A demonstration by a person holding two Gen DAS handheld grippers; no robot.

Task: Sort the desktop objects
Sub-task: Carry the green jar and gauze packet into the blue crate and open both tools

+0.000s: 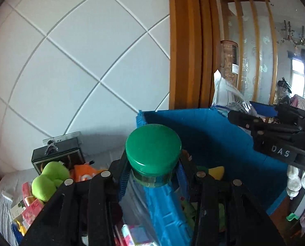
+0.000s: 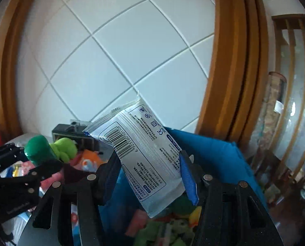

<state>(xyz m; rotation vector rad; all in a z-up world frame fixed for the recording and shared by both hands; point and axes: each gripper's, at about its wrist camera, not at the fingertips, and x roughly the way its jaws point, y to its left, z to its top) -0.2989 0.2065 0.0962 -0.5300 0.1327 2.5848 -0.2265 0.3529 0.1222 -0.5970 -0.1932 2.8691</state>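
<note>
At the centre of the left wrist view, the left gripper (image 1: 153,174) is clamped around a jar (image 1: 153,155) with a green lid, held above the near wall of the blue bin (image 1: 214,131). In the right wrist view, the right gripper (image 2: 150,172) pinches a white packet (image 2: 144,155) at mid-frame over that bin. A green plush toy (image 1: 49,178) lies lower left.

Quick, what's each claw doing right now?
Left claw: closed on the green-lidded jar.
Right claw: closed on the white packet.
</note>
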